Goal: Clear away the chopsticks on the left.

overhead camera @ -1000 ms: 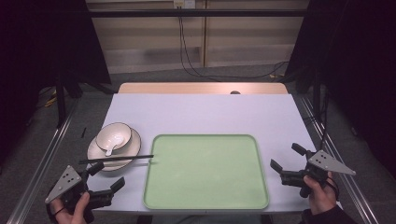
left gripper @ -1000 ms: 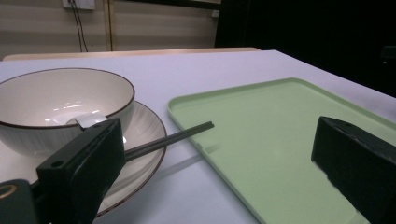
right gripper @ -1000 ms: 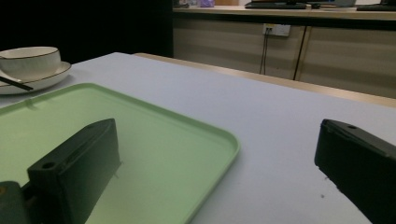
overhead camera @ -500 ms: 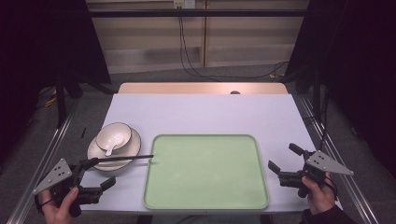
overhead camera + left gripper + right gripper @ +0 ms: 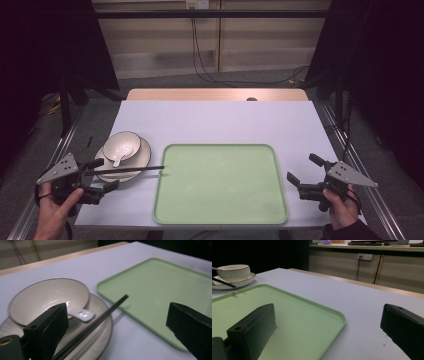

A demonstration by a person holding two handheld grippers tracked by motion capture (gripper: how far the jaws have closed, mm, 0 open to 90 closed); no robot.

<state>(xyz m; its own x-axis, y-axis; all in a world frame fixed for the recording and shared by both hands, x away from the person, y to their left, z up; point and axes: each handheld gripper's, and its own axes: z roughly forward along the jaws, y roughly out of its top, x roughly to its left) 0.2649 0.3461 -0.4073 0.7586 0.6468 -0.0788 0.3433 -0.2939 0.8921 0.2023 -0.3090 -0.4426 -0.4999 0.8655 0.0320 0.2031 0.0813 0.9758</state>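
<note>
— On the table's left side, what is the left gripper [image 5: 97, 176] near?

— The black chopsticks [image 5: 127, 170]. Its jaws are wide open with nothing in them, and the chopsticks run between them in the left gripper view.

— What does the right gripper view show that the high view doesn't?

— A wall socket [image 5: 365, 256] far behind the table.

— What's in the bowl [image 5: 122, 147]?

— A white spoon [image 5: 118, 157]. The bowl sits on a plate [image 5: 142, 155].

— Which way do the chopsticks point?

— They lie across the plate, left to right. Their tips touch the green tray [image 5: 220, 184]. The tray holds nothing.

— And the right gripper [image 5: 302, 174]?

— Wide open, holding nothing, just beside the tray's right edge.
</note>
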